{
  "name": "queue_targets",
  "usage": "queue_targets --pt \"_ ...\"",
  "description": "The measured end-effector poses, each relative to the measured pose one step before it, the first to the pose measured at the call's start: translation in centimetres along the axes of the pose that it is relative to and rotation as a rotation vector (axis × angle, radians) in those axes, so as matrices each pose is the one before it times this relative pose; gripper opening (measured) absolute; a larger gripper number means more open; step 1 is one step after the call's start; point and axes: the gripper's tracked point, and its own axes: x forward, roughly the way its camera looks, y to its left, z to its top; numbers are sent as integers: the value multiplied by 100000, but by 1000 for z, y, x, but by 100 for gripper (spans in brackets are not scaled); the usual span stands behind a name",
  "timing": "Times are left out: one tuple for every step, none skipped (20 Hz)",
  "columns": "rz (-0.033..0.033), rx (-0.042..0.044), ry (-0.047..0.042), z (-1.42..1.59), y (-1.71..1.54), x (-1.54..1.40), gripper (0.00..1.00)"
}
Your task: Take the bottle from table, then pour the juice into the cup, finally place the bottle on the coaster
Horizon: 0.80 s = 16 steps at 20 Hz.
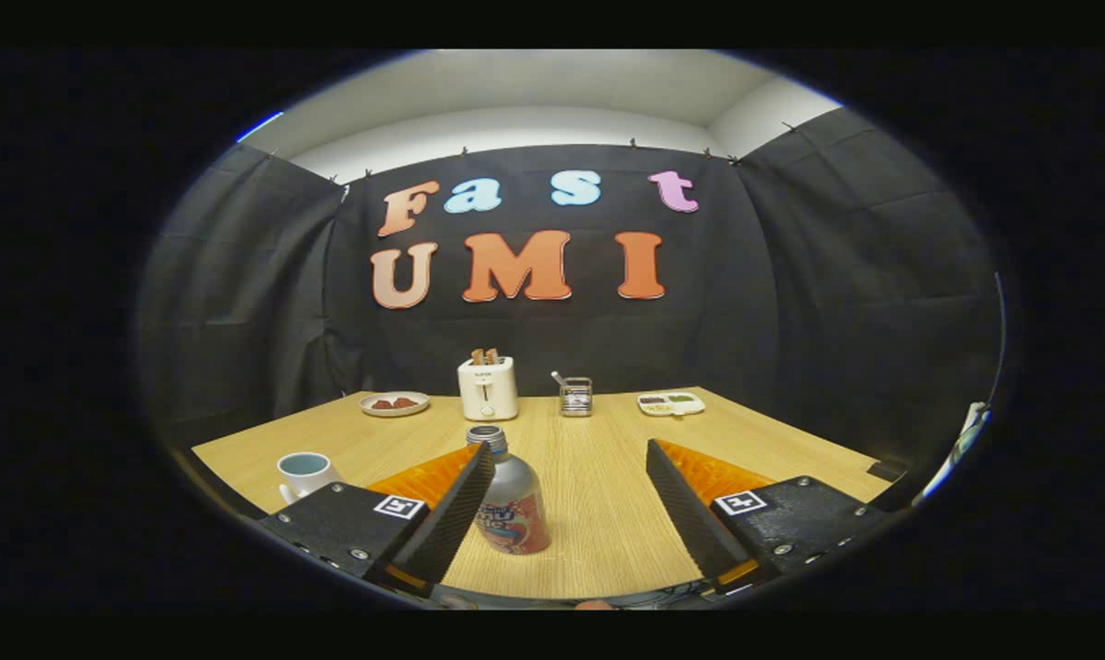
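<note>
Between the spread fingers of the gripper (570, 458), which stands wide and holds nothing, the bottle (508, 500) stands upright on the table (607, 532), close against the left finger. The cup (304, 474) sits left of that finger. Beyond stand a toaster (488, 387) and plate (394, 403).

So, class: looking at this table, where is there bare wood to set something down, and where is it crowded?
Bare wood lies between the open gripper's fingers, right of the bottle, running back toward the wire holder. The far row is crowded: plate, toaster, holder, tray. The cup and bottle crowd the left finger's side.
</note>
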Motion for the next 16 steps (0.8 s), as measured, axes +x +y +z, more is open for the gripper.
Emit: queue_targets --pt "513 -193 550 -171 153 32 99" --pt "347 -218 590 -124 182 97 99" --pt "591 -327 281 -108 181 -47 99" --pt "854 -271 135 -77 294 1 99" --pt "1140 -161 262 -191 319 8 99" --pt "1364 -144 411 -292 425 81 99" --pt "1622 -354 1070 -370 598 119 99" --pt "1473 -492 1223 -516 502 74 99" --pt "1302 -647 1377 -498 415 193 99" --pt "1193 -770 1388 -510 438 184 99" --pt "1125 -969 1506 -468 430 180 99" --pt "818 -897 1161 -479 402 322 99" --pt "530 -492 1239 -472 233 335 99" --pt "482 43 1678 -724 270 281 99" --pt "314 688 1730 -581 181 296 99" --pt "222 1076 1945 -715 55 343 99"
